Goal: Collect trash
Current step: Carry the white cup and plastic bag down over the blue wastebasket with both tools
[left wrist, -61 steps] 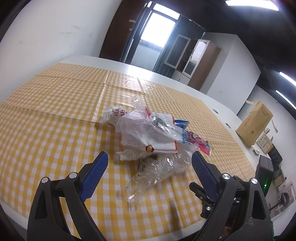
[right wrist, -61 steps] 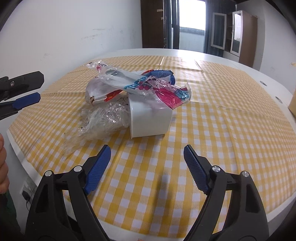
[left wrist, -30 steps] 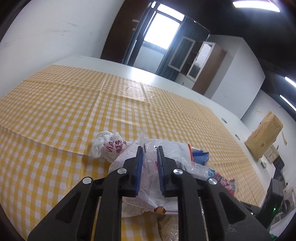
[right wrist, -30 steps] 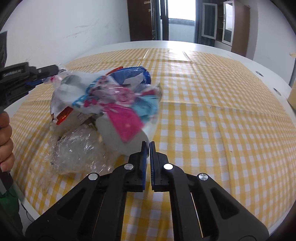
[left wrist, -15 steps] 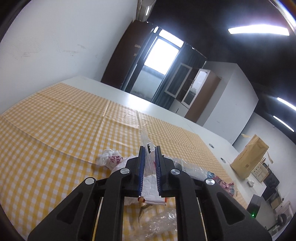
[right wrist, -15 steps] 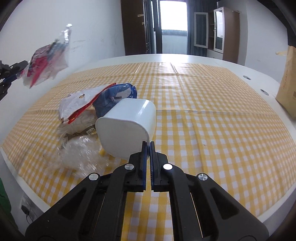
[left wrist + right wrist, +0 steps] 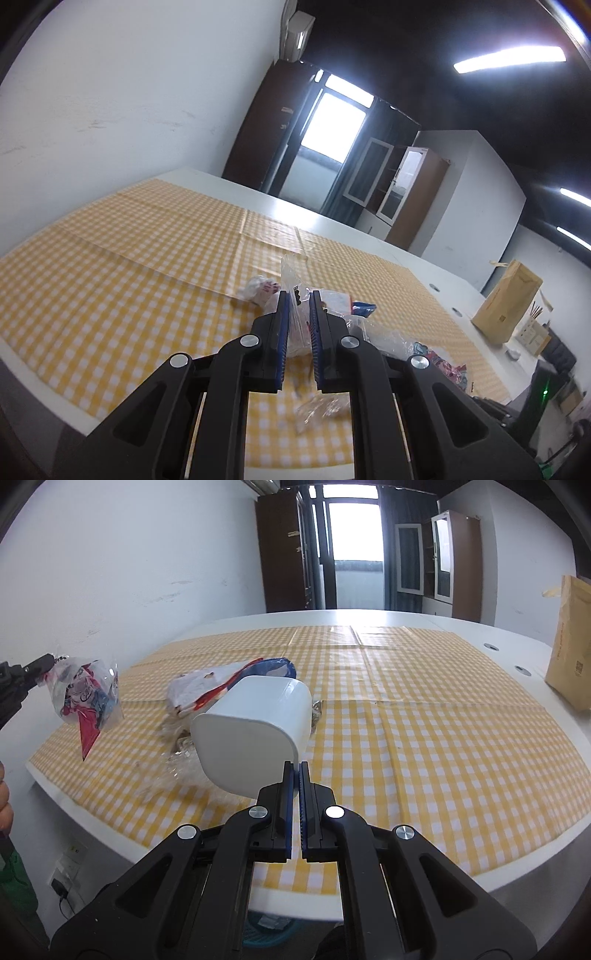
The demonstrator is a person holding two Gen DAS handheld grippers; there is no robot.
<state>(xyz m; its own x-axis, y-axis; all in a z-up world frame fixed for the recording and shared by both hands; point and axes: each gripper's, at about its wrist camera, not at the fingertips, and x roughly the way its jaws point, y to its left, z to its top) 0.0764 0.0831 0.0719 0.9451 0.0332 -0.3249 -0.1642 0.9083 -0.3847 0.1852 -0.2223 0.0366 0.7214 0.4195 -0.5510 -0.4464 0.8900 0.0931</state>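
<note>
Trash lies in a small heap near the middle of the big table, on the near left part of the yellow and white checked cloth. We go from big things to small ones. The table is white and the cloth covers most of it. A brown paper bag stands on the far right side of the table, well away from the heap.

Next we see the white bin. Our right gripper pinches its rim, and the two blue fingers are pressed tight on that thin wall. The bin is tipped over on its side, lifted above the cloth, just in front of the heap.

The heap has a white wrapper with red edges, a blue one behind it, and some clear crinkly plastic close to the table's near edge. In the left wrist view a small white ball of wrapper lies just to the left of the heap.

Our left gripper is closed on a clear bag with red and blue pictures on it. The bag hangs in the air at the left side, off the cloth and apart from the heap.
</note>
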